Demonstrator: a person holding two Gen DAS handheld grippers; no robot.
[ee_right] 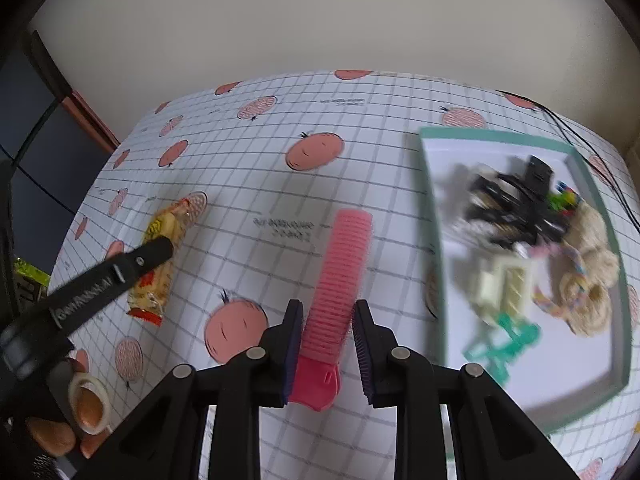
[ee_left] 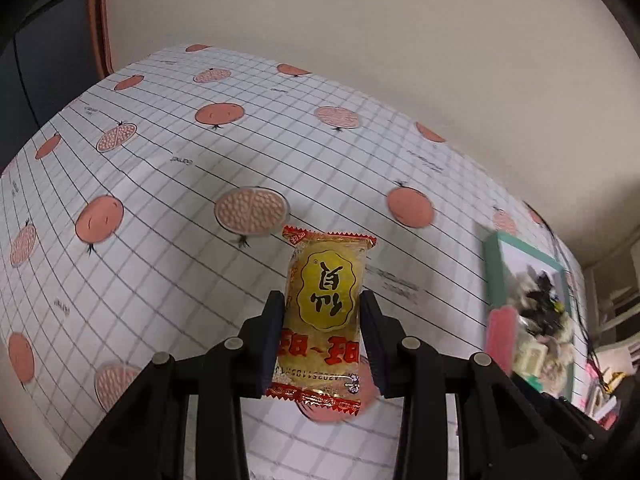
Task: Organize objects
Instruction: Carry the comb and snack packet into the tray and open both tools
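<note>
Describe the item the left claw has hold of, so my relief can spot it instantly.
Start at the white grid-lined tablecloth with pink fruit prints, left of the teal-rimmed tray. The left claw is shut on a yellow crinkly plastic snack packet with red serrated ends. It is the only food wrapper; the nearby pink ridged hair roller is plain.

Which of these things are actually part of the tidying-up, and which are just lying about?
Part of the job:
- yellow snack packet, clamped in the left gripper
- pink hair roller, between the right gripper's fingers
- green-rimmed tray, already holding sorted bits

Just there:
- fruit-print tablecloth
- black cable behind the tray
</note>
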